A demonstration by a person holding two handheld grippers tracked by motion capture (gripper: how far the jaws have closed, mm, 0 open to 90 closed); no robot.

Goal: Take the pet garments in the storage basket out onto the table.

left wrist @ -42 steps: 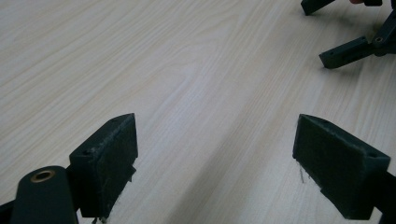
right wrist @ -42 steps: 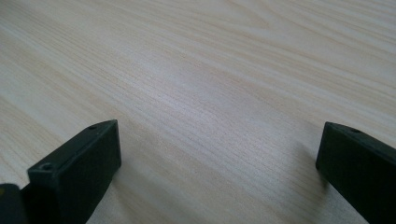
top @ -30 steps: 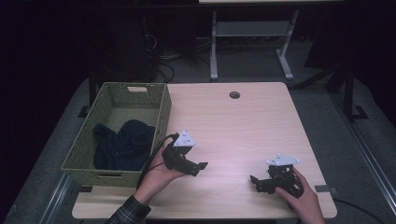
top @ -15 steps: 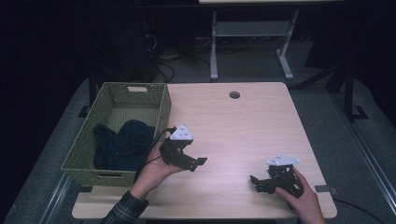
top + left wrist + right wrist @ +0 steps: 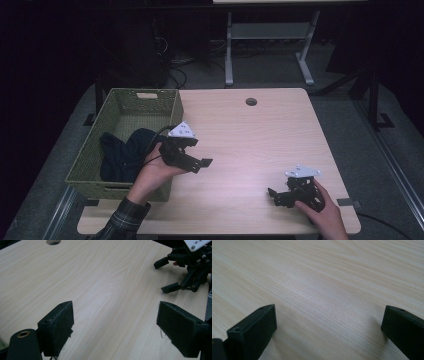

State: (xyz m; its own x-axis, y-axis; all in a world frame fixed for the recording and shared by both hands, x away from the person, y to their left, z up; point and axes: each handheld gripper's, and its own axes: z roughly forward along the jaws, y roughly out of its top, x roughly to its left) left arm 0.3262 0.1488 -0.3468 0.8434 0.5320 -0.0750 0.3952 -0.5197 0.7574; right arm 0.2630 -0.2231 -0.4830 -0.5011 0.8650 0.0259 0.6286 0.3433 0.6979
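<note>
bench (image 5: 250, 135): pale wood grain, flat | basket (image 5: 95, 160): green woven, rectangular, dark cloth (image 5: 122, 152) crumpled inside | my left hand-held gripper (image 5: 200, 164): raised beside basket, jaws wide, empty | my right hand-held gripper (image 5: 274, 196): low over bench, jaws wide, empty

Light falls from above onto the pale table (image 5: 260, 135), while the room around it sinks into near-black. In both gripper views the wood grain stays sharp. The near jaws look soft, casting faint shadows.
</note>
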